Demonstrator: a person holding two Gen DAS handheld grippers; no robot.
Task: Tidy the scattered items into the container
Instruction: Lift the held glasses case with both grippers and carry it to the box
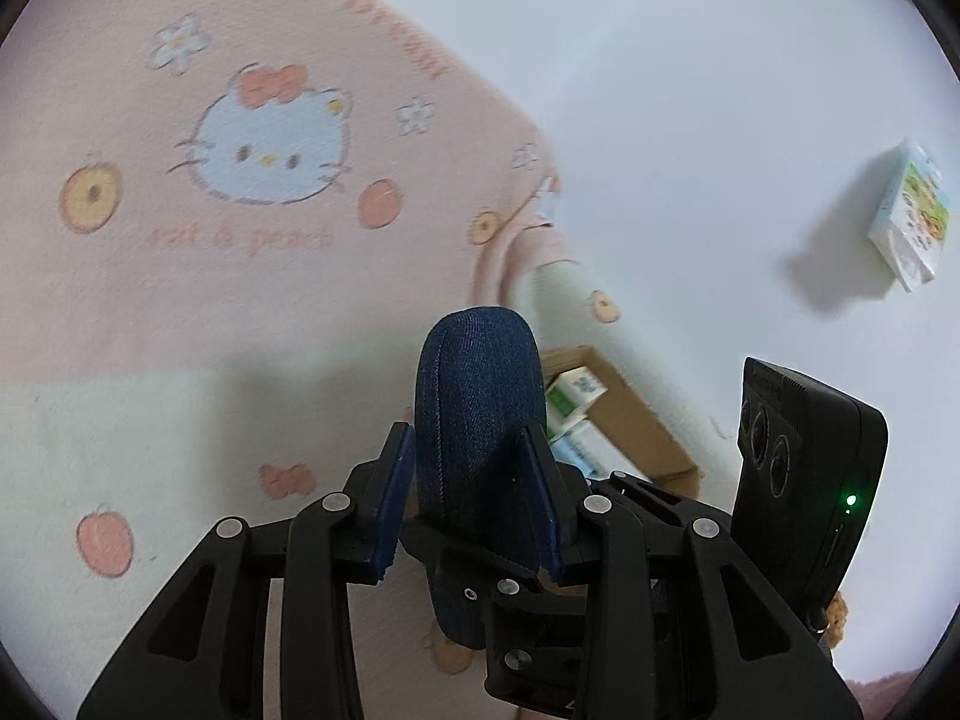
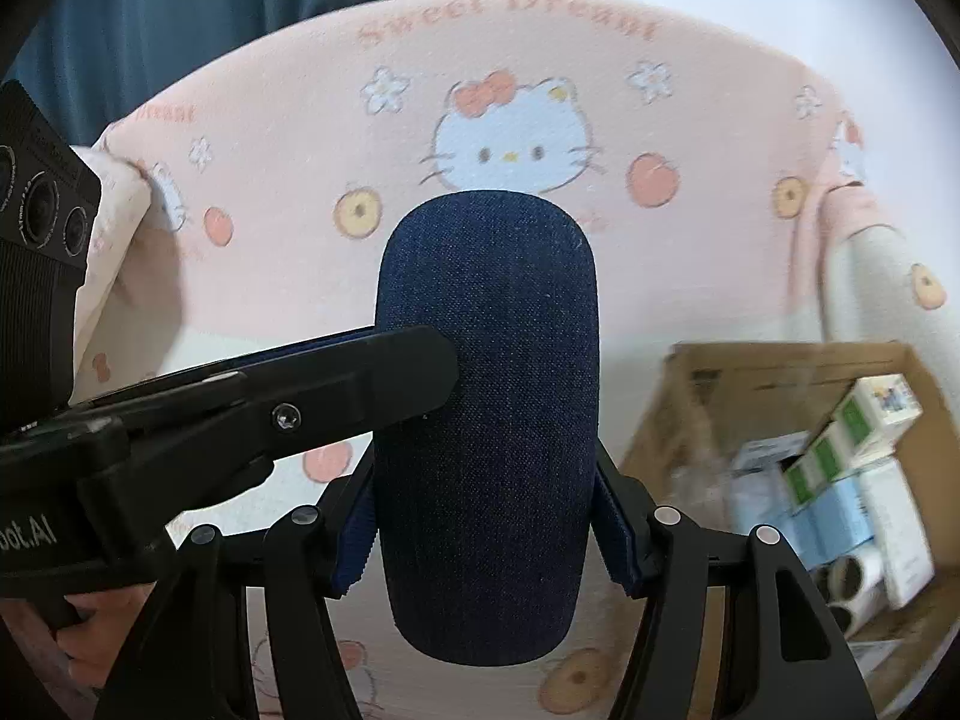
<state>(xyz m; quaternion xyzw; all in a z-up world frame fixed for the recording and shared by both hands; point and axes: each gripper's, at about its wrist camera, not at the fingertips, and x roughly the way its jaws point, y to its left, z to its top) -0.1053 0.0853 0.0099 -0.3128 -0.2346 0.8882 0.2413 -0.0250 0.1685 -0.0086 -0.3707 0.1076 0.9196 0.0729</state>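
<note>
A dark blue denim case (image 2: 486, 420), oval and padded, is held above a pink Hello Kitty blanket (image 2: 540, 90). My right gripper (image 2: 486, 528) is shut on its sides. My left gripper (image 1: 474, 498) is also shut on the denim case (image 1: 474, 420); its finger (image 2: 360, 378) crosses the case from the left in the right wrist view. A brown cardboard box (image 2: 780, 366) with several small cartons stands at the lower right; it also shows in the left wrist view (image 1: 636, 420), behind the case. A small printed box (image 1: 909, 222) lies on the white surface far right.
The blanket (image 1: 180, 270) covers most of the surface below. The other gripper's black camera block (image 1: 804, 480) is at the right. A blue curtain (image 2: 180, 18) hangs at the upper left. Bare white surface (image 1: 690, 120) lies beyond the blanket's edge.
</note>
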